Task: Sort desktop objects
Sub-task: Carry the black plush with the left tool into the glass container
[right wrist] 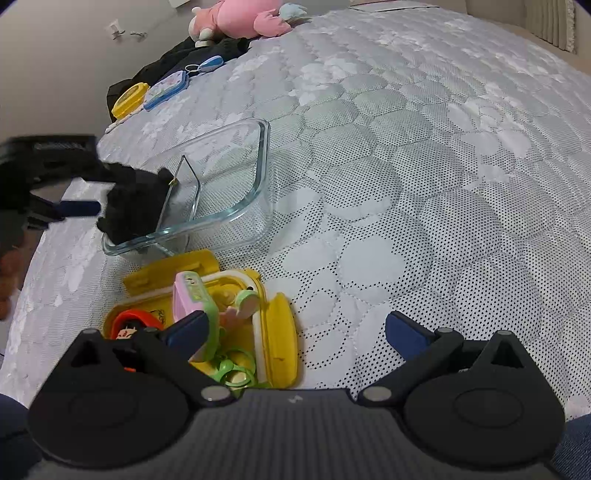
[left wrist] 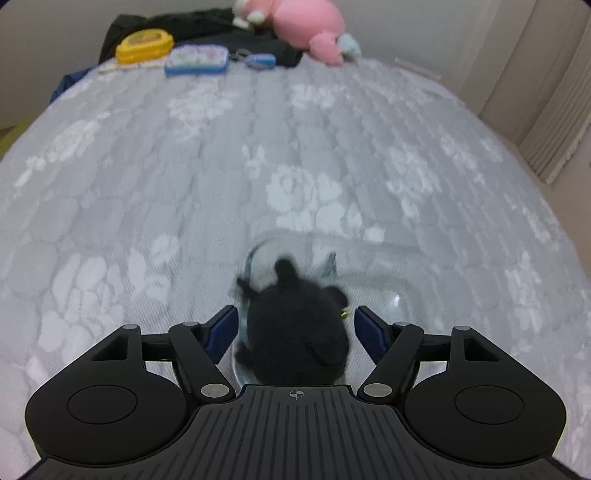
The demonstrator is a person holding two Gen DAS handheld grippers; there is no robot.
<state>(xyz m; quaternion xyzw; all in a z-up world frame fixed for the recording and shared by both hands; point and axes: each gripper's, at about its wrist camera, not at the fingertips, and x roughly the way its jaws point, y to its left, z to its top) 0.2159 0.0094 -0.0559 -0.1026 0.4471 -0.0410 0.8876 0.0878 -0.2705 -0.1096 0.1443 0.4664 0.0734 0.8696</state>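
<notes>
A black fuzzy plush toy (left wrist: 295, 325) sits in the near compartment of a clear glass container (left wrist: 384, 258) with a divider. My left gripper (left wrist: 295, 328) is open, its blue pads on either side of the toy and not touching it. In the right wrist view the toy (right wrist: 129, 206) lies at the left end of the glass container (right wrist: 229, 214), with the left gripper (right wrist: 79, 208) beside it. My right gripper (right wrist: 295, 332) is open and empty, above an open yellow box (right wrist: 277, 343) holding a pink-green toy (right wrist: 192, 299) and small trinkets.
The surface is a grey quilted mattress (left wrist: 184, 166). At its far edge lie a yellow lidded box (left wrist: 144, 45), a blue tin (left wrist: 197, 59), a small blue item (left wrist: 260, 61), a black cloth (left wrist: 221, 33) and a pink plush (left wrist: 306, 26).
</notes>
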